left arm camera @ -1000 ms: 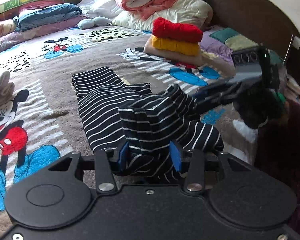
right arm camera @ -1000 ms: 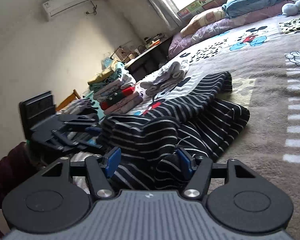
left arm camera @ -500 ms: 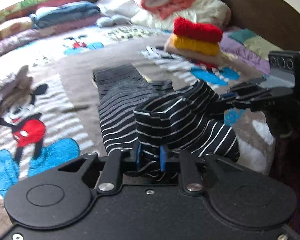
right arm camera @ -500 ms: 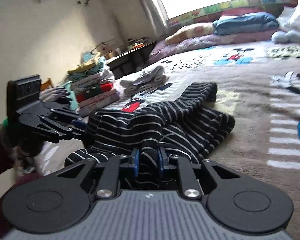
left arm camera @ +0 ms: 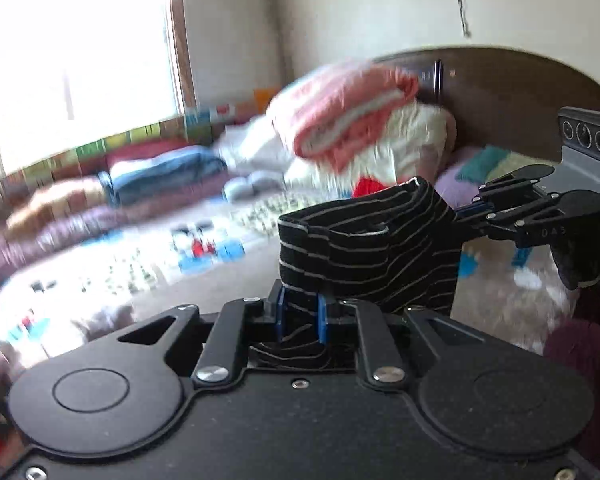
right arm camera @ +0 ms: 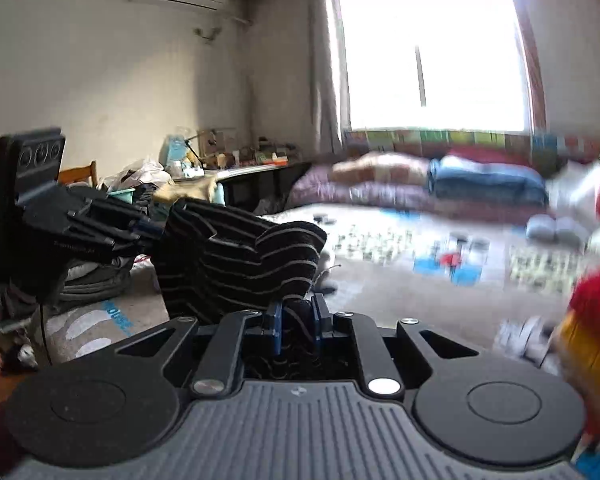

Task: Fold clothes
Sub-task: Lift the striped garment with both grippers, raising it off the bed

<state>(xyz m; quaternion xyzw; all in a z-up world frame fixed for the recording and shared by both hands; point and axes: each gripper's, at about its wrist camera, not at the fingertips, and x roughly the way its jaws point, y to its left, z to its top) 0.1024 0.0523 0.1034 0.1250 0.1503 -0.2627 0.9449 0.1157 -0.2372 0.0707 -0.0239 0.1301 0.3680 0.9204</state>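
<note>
- Left wrist view shows the striped garment (left arm camera: 372, 240) at centre frame, bunched and raised off the bed (left arm camera: 220, 280), its near edge pinched between the blue pads of the left gripper (left arm camera: 300, 316), which is clenched on the cloth.
- At the right edge of that view the right gripper (left arm camera: 472, 210) bites the garment's far side; in the right wrist view its own pads are clamped on dark striped folds at lower centre, with the left gripper entering from the left of the frame.
- Both tools therefore grasp the same piece, which hangs between them in thick folds, not spread flat.
- Progress, as I judge it: this garment looks partly folded and is being carried or shaken out; it is not yet laid down as a neat bundle. A red and yellow pile (right arm camera: 596, 320) at the right edge of the right wrist view suggests some items are finished.
- More clothes (right arm camera: 92, 272) are heaped at lower left of the right wrist view, probably unfolded work.
- Farther off, a pink blanket (left arm camera: 340, 112) lies on white bedding by the headboard (left arm camera: 520, 92) at upper right, with a blue pillow (left arm camera: 168, 172) under the window (left arm camera: 80, 64).
- Little blocks the bed's middle; the background is blurred, so fine detail there is unclear.
</note>
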